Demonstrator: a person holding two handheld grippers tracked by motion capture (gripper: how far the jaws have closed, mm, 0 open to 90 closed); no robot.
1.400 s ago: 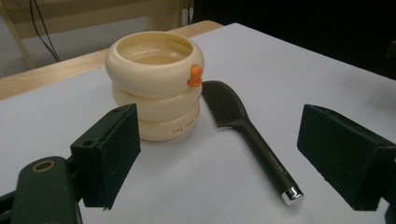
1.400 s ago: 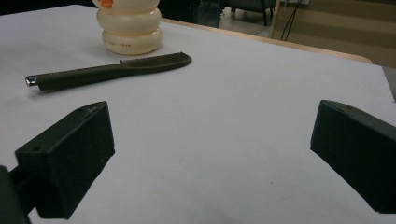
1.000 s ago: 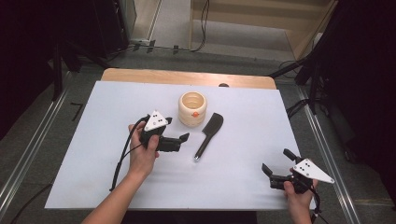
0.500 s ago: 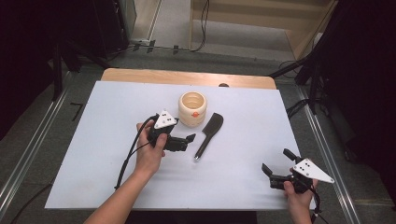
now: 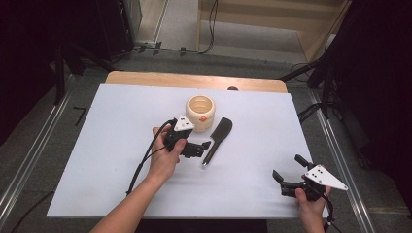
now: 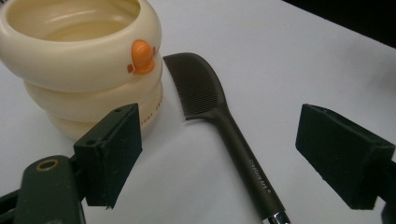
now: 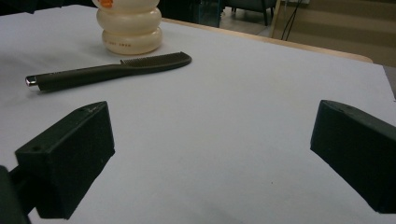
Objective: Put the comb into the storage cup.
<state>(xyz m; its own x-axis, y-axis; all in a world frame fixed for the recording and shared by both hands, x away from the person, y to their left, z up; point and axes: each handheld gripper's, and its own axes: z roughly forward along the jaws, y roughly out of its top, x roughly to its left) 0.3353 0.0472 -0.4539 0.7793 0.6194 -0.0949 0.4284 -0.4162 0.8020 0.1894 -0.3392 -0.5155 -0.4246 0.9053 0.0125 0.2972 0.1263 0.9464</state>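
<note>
Left gripper (image 5: 206, 145) at frame centre, jaws wide, straddling comb (image 6: 224, 126) handle. Comb flat beside cream cup (image 5: 200, 110); probably light, stiff, smooth — best pinched mid-handle. Right gripper (image 5: 287, 175) lower right, spread wide, empty.

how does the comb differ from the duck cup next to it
The comb is dark and slim and lies flat; the duck cup is cream, round and ringed, and stands upright with its mouth open. The comb's handle runs between the open jaws of the left gripper; the cup sits off to one side. Both rest on the white table.
</note>
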